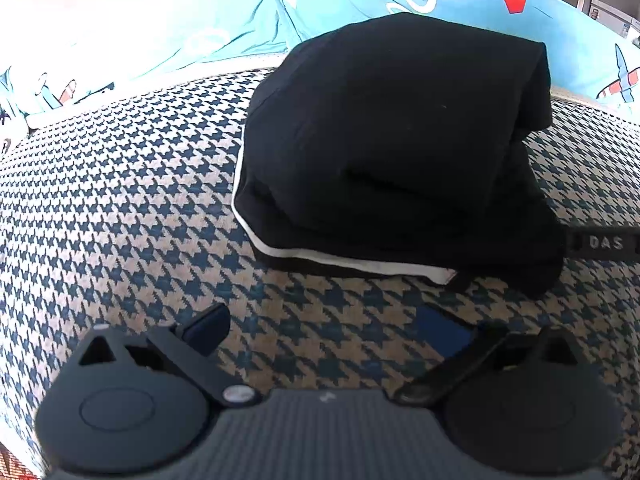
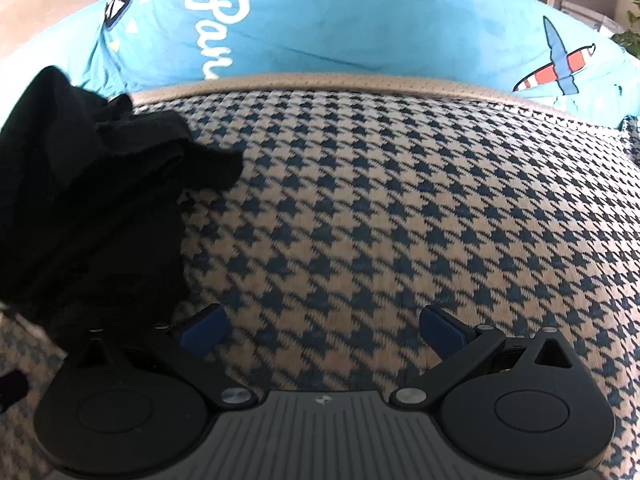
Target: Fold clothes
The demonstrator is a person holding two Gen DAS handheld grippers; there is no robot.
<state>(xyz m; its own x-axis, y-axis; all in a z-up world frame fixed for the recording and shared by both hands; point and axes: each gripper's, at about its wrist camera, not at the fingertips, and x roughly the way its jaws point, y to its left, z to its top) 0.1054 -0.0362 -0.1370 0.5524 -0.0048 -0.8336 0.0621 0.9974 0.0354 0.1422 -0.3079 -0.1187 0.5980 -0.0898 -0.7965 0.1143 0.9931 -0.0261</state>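
The houndstooth cover (image 2: 380,220) is spreading beneath both tongs, with blue printed bedding (image 2: 340,40) lying beyond it. The folded black garment (image 1: 396,148) is resting ahead of the left gripper (image 1: 324,332) and left of the right gripper (image 2: 320,328). Both are gaping wide, gripping nothing.

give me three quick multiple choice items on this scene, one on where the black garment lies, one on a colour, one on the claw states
1. Where does the folded black garment lie?
A. on the houndstooth cover
B. on the blue printed bedding
C. held up in the air

2. What colour is the trim on the garment's lower edge?
A. red
B. white
C. yellow

3. How do the left claw and right claw stand?
A. both shut on cloth
B. one open, one shut
C. both open, holding nothing

Key: 1 A, the bundle rests on the checked fabric; 2 B, a white band runs along its edge; 3 C, each view shows pads apart with only cover between.
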